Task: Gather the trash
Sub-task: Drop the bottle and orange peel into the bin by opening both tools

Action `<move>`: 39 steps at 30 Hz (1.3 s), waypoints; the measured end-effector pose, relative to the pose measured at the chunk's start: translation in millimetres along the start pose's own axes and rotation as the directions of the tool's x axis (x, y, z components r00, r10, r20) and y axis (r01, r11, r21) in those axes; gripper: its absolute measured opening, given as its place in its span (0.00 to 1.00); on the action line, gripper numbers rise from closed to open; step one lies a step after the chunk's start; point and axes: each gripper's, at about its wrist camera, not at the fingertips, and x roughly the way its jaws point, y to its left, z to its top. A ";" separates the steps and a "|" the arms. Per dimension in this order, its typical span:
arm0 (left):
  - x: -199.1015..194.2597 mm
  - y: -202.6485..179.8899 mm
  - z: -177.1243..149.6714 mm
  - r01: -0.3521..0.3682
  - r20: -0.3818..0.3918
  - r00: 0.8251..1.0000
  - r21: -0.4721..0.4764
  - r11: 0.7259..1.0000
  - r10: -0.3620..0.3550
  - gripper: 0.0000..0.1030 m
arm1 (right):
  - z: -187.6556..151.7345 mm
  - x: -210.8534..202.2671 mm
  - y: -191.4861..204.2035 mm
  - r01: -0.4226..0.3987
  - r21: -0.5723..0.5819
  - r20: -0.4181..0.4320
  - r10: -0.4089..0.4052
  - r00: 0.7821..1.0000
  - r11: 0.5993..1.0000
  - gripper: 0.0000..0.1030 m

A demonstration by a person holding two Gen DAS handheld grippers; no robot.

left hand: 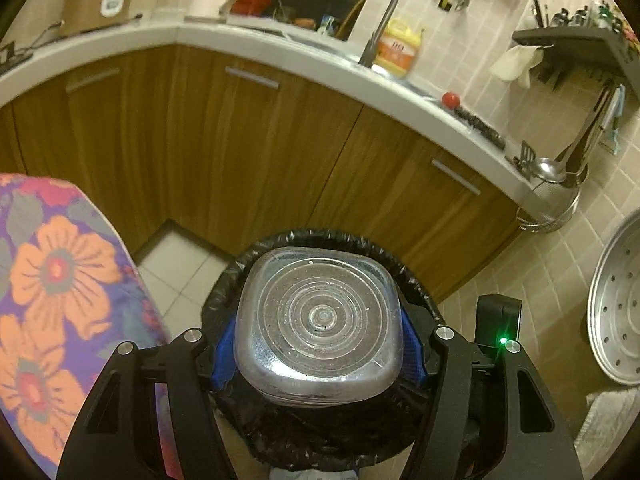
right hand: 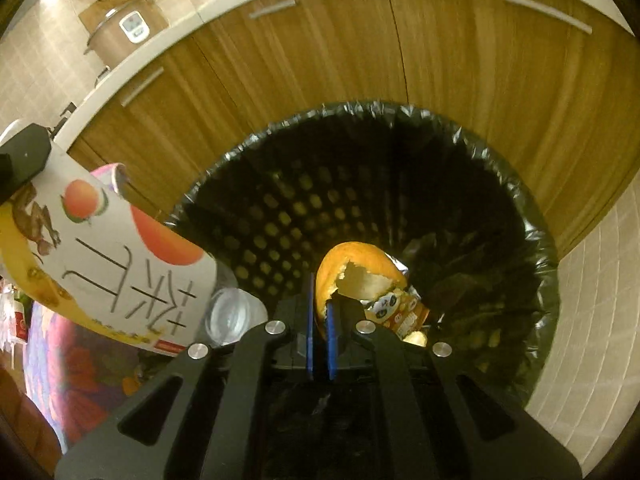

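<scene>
left gripper (left hand: 320, 344): jaws pinching clear plastic bottle (left hand: 320, 328), bottom toward camera, over black-lined trash bin (left hand: 420, 280) | right gripper (right hand: 320, 328): jaws pressed together on orange peel (right hand: 356, 264) above the bin's inside | bottle label: large characters, unreadable to me

Room: kitchen | Walls: beige tiles (left hand: 472, 52) | Floor: pale tiles (left hand: 180, 268) | Furniture: wooden cabinets (left hand: 248, 152) with bar handles stood under a white countertop (left hand: 256, 46) | Fittings: curved faucet (left hand: 380, 12) rose at the countertop's back edge; dark wall shelf (left hand: 576, 44) hung at right | Light: warm, dim
</scene>
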 end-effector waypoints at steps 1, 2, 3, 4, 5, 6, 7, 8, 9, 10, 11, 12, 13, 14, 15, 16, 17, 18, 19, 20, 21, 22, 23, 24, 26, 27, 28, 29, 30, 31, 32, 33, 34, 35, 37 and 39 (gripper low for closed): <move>5.7 1.3 -0.4 0.000 -0.016 1.000 -0.005 1.000 0.000 0.60 | -0.3 0.9 -2.1 -0.004 0.010 -0.006 0.004 1.000 1.000 0.07; 9.6 1.8 -0.3 0.000 -0.025 1.000 -0.006 1.000 0.000 0.60 | -1.0 1.1 -5.2 -0.010 0.020 -0.011 0.010 1.000 1.000 0.11; 13.1 2.5 -0.6 -0.003 -0.033 0.999 -0.006 1.000 0.003 0.60 | -1.8 -0.1 -8.9 -0.017 0.032 -0.010 0.017 1.000 0.999 0.14; 15.6 2.1 -1.0 -0.006 -0.039 0.999 -0.004 1.000 0.006 0.60 | -2.9 -2.4 -11.8 -0.018 0.040 -0.002 0.018 1.000 0.999 0.19; 19.0 1.6 -2.3 -0.007 -0.050 0.999 -0.001 1.000 0.007 0.60 | -3.7 -5.6 -15.7 -0.016 0.051 0.006 0.016 1.000 0.999 0.25; 22.7 1.7 -3.3 -0.005 -0.062 0.998 0.001 1.000 0.005 0.60 | -4.4 -8.2 -18.2 -0.019 0.060 0.011 0.018 1.000 0.998 0.28; 25.2 1.0 -4.6 -0.003 -0.070 0.998 0.001 1.000 0.004 0.60 | -4.5 -11.2 -20.6 -0.030 0.065 0.018 0.029 0.999 0.997 0.36; 28.5 1.0 -6.5 0.000 -0.081 0.997 0.001 1.000 0.000 0.60 | -3.6 -14.4 -22.5 -0.036 0.072 0.025 0.035 0.999 0.997 0.41; 31.7 0.7 -8.4 0.005 -0.095 0.995 0.002 1.000 -0.005 0.60 | -3.4 -17.5 -22.9 -0.035 0.075 0.030 0.033 0.999 0.997 0.42; 33.9 0.0 -11.4 0.011 -0.109 0.994 0.004 1.000 -0.011 0.61 | -3.4 -21.5 -23.4 -0.034 0.079 0.040 0.030 0.999 0.996 0.43; 36.3 -1.0 -12.7 0.019 -0.122 0.992 0.008 1.000 -0.018 0.61 | -3.4 -25.4 -24.3 -0.033 0.086 0.049 0.029 0.998 0.996 0.45; 38.2 -1.5 -14.2 0.027 -0.137 0.990 0.013 1.000 -0.024 0.61 | -3.4 -28.4 -24.9 -0.032 0.093 0.055 0.027 0.998 0.995 0.46; 39.1 -1.4 -15.7 0.027 -0.147 0.989 0.015 1.000 -0.024 0.60 | -2.8 -31.3 -24.9 -0.030 0.096 0.059 0.025 0.998 0.995 0.48; 38.7 -2.2 -16.7 0.029 -0.149 0.989 0.014 0.999 -0.027 0.61 | -2.9 -34.3 -25.4 -0.028 0.096 0.065 0.022 0.998 0.995 0.48; 37.3 -1.0 -16.7 0.036 -0.150 0.988 0.010 0.999 -0.034 0.62 | -3.1 -38.0 -24.5 -0.022 0.093 0.073 0.015 0.997 0.995 0.48; 34.8 0.3 -16.3 0.040 -0.146 0.988 0.006 0.999 -0.039 0.62 | -3.2 -41.7 -23.3 -0.014 0.090 0.081 0.006 0.997 0.996 0.48; 32.4 -0.5 -16.0 0.041 -0.142 0.989 0.004 0.999 -0.040 0.62 | -2.4 -44.2 -22.6 -0.011 0.087 0.085 0.003 0.996 0.996 0.48; 28.1 0.4 -15.6 0.043 -0.135 0.990 0.004 0.999 -0.042 0.63 | -1.7 -46.8 -20.4 -0.011 0.083 0.091 0.003 0.996 0.996 0.48; 23.2 0.6 -14.7 0.043 -0.125 0.991 0.005 0.999 -0.042 0.65 | -1.7 -49.8 -18.6 -0.010 0.080 0.096 0.003 0.995 0.997 0.48; 19.2 1.1 -14.3 0.042 -0.118 0.992 0.006 0.999 -0.041 0.65 | -1.6 -52.2 -16.6 -0.008 0.078 0.099 0.001 0.995 0.997 0.48; 12.0 3.0 -13.9 0.042 -0.106 0.994 0.006 0.999 -0.041 0.66 | -1.5 -55.3 -13.3 -0.005 0.071 0.106 -0.002 0.994 0.997 0.48; 8.8 1.9 -13.4 0.043 -0.100 0.994 0.005 0.999 -0.042 0.66 | -1.9 -58.1 -10.9 -0.003 0.065 0.110 -0.004 0.994 0.998 0.48; 2.2 3.3 -13.2 0.044 -0.090 0.995 0.002 0.999 -0.043 0.66 | -2.4 -61.5 -6.0 0.003 0.055 0.117 -0.010 0.993 0.998 0.48; -3.0 5.3 -13.0 0.044 -0.083 0.996 0.000 0.999 -0.044 0.67 | -2.0 -63.6 -1.0 0.009 0.047 0.122 -0.014 0.992 0.999 0.48; -14.6 9.8 -13.8 0.048 -0.070 0.996 -0.006 0.999 -0.049 0.67 | -3.1 -68.0 7.5 0.015 0.029 0.129 -0.018 0.992 0.999 0.48; -21.5 12.8 -14.6 0.050 -0.063 0.997 -0.013 0.999 -0.050 0.67 | -3.7 -70.5 13.0 0.017 0.019 0.133 -0.019 0.991 1.000 0.48; -26.5 13.8 -15.1 0.051 -0.056 0.997 -0.017 0.999 -0.052 0.67 | -4.3 -72.9 17.8 0.016 0.011 0.135 -0.017 0.991 1.000 0.48; -35.8 16.6 -16.3 0.053 -0.043 0.998 -0.022 0.998 -0.054 0.67 | -5.0 -75.3 22.0 0.012 0.003 0.137 -0.012 0.990 1.000 0.48; -43.0 18.2 -17.4 0.053 -0.033 0.998 -0.025 0.998 -0.053 0.67 | -5.8 -78.9 29.4 0.005 -0.008 0.140 -0.004 0.990 1.000 0.48; -52.7 20.8 -18.7 0.051 -0.019 0.998 -0.029 0.998 -0.051 0.67 | -7.6 -82.2 33.9 0.003 -0.015 0.145 -0.001 0.989 1.000 0.48; -61.2 23.6 -19.8 0.051 -0.006 0.999 -0.032 0.998 -0.051 0.67 | -8.0 -84.5 40.0 0.002 -0.024 0.150 0.002 0.989 1.000 0.48; -70.0 26.3 -21.0 0.050 0.008 0.999 -0.034 0.998 -0.049 0.67 | -8.7 -88.3 48.5 0.000 -0.037 0.158 0.006 0.987 0.999 0.48; -79.2 29.0 -22.4 0.047 0.023 0.999 -0.036 0.998 -0.046 0.67 | -9.6 -91.6 56.8 -0.003 -0.049 0.164 0.011 0.986 0.999 0.48; -91.2 33.1 -24.3 0.041 0.041 0.998 -0.039 0.998 -0.039 0.70 | -10.9 -95.6 67.1 -0.009 -0.067 0.171 0.021 0.985 0.998 0.48; -116.5 42.6 -29.1 0.026 0.084 0.996 -0.046 0.999 -0.022 0.71 | -13.2 -101.4 82.7 -0.019 -0.100 0.187 0.037 0.982 0.995 0.50; -139.7 52.3 -33.3 0.008 0.118 0.993 -0.054 0.999 -0.002 0.72 | -15.7 -107.3 103.4 -0.029 -0.135 0.197 0.055 0.979 0.990 0.50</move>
